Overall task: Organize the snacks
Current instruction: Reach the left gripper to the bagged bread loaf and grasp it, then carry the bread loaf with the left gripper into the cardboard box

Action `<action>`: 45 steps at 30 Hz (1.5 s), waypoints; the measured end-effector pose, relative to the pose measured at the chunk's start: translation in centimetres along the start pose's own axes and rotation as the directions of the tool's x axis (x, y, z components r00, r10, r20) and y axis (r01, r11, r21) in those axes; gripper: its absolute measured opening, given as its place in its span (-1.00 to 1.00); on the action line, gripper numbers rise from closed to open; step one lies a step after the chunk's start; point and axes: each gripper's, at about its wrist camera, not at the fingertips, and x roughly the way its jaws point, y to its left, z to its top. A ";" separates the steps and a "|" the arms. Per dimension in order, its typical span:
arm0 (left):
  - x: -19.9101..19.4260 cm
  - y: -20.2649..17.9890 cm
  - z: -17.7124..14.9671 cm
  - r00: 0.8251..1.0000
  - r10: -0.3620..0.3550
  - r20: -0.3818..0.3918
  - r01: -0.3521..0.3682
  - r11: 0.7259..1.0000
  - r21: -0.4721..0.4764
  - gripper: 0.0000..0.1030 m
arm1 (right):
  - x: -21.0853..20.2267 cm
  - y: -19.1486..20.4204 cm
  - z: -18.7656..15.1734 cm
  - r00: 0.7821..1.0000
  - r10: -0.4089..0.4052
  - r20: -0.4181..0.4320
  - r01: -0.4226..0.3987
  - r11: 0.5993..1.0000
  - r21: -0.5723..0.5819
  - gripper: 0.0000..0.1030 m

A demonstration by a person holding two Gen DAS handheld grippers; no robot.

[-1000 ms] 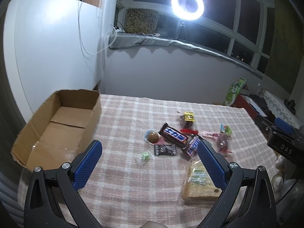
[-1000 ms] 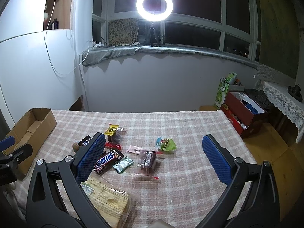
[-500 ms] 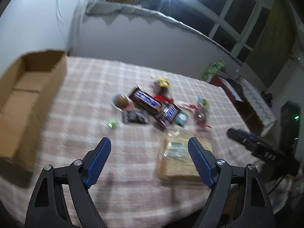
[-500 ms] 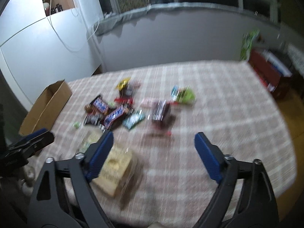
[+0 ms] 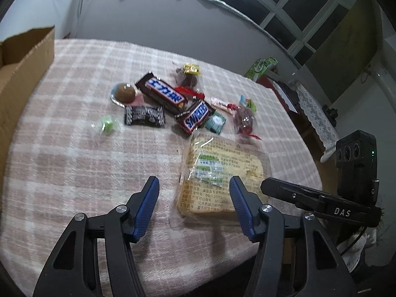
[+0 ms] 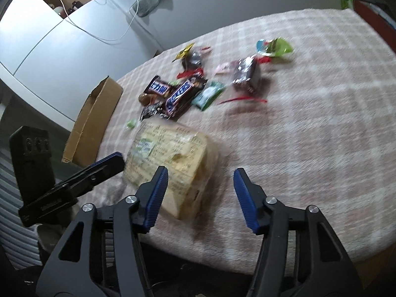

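A clear-wrapped pack of sliced bread [image 5: 222,170] lies near the table's front edge, also in the right wrist view [image 6: 170,156]. Behind it lie two Snickers bars [image 5: 162,91] [image 5: 195,116], a black wrapper [image 5: 144,115], a brown ball sweet [image 5: 125,92], a green candy [image 5: 107,125] and other small sweets. My left gripper [image 5: 194,193] is open and empty, just in front of the bread's near-left corner. My right gripper [image 6: 200,185] is open and empty, with the bread's near end between its fingers.
An open cardboard box [image 5: 22,57] stands at the table's left end, seen also in the right wrist view [image 6: 91,121]. The table has a pink checked cloth [image 5: 74,163]. A red box and green carton [image 5: 262,66] stand past the far right corner.
Both grippers have dropped and tilted down toward the table and closed in on the bread pack from either side. Both stay open and empty.
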 end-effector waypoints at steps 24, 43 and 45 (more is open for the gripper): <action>0.3 -0.8 -0.1 1.000 0.011 -0.015 -0.010 0.998 0.060 -0.23 | 1.2 1.9 0.7 0.998 0.024 -0.050 -0.026 0.999 -0.040 -0.14; -9.0 4.0 2.7 0.965 0.128 0.227 -0.121 0.992 -0.047 -0.23 | 2.3 12.3 5.4 0.993 0.115 -0.024 -0.117 0.954 -0.276 -0.15; -10.3 5.1 3.0 0.955 0.154 0.252 -0.141 0.988 -0.067 -0.23 | 2.9 13.9 5.9 0.991 0.133 -0.032 -0.137 0.942 -0.305 -0.15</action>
